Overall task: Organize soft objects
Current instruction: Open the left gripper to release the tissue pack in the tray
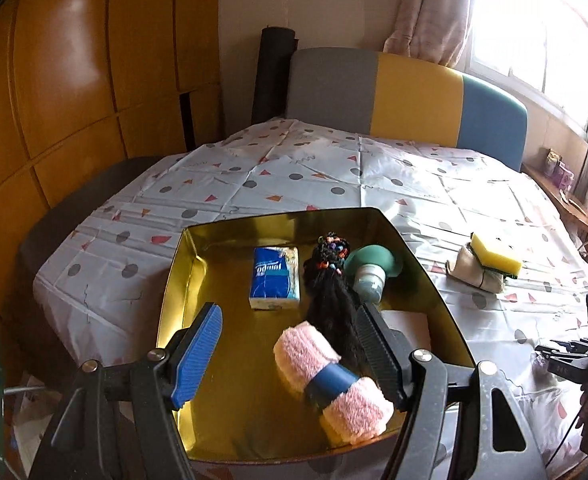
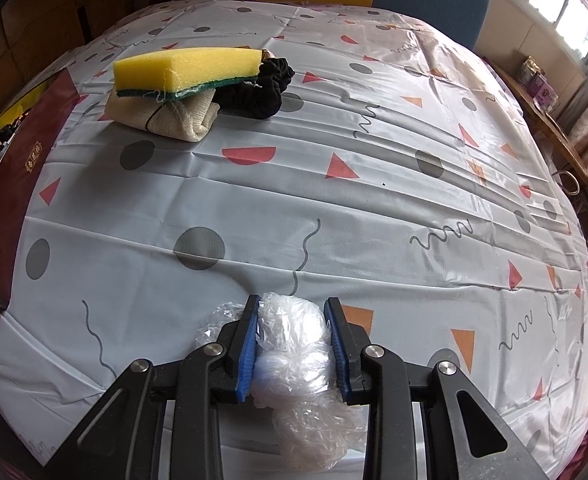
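A crumpled clear plastic bag (image 2: 294, 344) is pinched between the fingers of the right gripper (image 2: 294, 336), just above the tablecloth (image 2: 334, 208). It is judged light, slippery and yielding, best gripped mid-bundle. The left gripper (image 1: 290, 344) is spread wide over a pink towel roll (image 1: 330, 380) in the gold tray (image 1: 182, 264).

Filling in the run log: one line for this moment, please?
left gripper open over gold tray | pink towel in tray | right gripper holding plastic bag | sponge on table

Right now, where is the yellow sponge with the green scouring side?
The yellow sponge with the green scouring side lies on the folded beige cloth bundle at the far left of the right wrist view, beside the black fabric scrunchie, outside the gold tray.
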Demonstrator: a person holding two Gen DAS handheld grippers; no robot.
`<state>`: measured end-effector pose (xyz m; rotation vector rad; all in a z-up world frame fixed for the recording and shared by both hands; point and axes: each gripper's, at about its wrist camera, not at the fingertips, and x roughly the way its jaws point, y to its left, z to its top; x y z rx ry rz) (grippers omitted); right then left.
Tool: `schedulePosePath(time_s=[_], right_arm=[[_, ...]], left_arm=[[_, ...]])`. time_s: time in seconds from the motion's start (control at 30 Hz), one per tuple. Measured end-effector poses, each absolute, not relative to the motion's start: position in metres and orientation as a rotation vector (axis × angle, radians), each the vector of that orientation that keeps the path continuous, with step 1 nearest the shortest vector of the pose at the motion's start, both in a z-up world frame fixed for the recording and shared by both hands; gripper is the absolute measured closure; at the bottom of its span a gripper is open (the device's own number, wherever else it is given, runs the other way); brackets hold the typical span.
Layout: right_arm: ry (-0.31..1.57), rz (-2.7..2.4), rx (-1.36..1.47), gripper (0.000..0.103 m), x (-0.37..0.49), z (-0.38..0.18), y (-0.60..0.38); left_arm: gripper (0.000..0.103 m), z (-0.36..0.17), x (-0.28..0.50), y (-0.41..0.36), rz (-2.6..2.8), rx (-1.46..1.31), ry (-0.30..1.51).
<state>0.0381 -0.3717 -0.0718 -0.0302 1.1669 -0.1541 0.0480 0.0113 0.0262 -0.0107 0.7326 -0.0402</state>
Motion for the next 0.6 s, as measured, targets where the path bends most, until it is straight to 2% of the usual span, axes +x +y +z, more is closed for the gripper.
schedulePosePath(time_s=[0.6], right_arm=[[1.17,-0.061,0.11,0.074,0.042,-0.063,-0.347]], left_arm=[[0.032,0.014,0.032,0.035,-0.032,-0.051,0.758]])
